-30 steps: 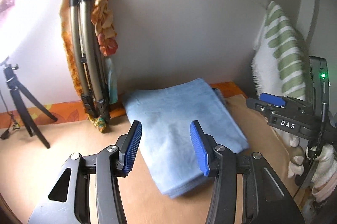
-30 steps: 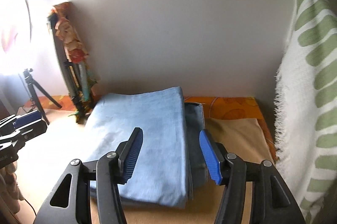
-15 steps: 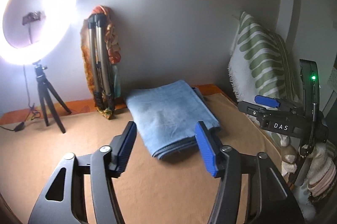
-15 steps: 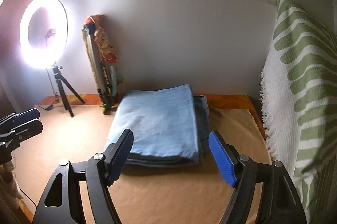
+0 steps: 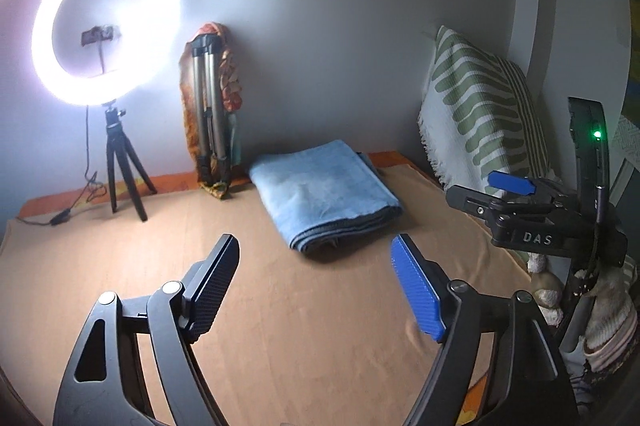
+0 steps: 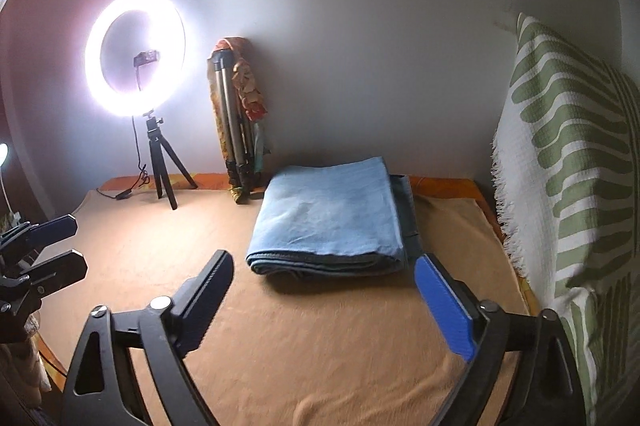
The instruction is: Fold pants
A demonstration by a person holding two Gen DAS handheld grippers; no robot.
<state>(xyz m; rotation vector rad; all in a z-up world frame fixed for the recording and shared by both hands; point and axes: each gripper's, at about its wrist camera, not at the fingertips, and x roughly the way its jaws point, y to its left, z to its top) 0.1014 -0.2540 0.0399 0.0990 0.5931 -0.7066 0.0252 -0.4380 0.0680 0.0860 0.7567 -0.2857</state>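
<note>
Nearest the cameras, the left gripper [image 5: 316,284] and the right gripper [image 6: 324,302] are held with blue-padded jaws spread wide and nothing between them, raised above the tan cloth-covered surface [image 6: 320,346]; this is judged a released posture, since no grasp appears needed. Further off, the light-blue folded pants [image 6: 328,216] are seen lying flat in a compact stacked rectangle, well apart from both grippers, so the folding looks finished. At the back, a lit ring light on a small black tripod [image 5: 106,25] is stood against the wall, presumably for illumination.
</note>
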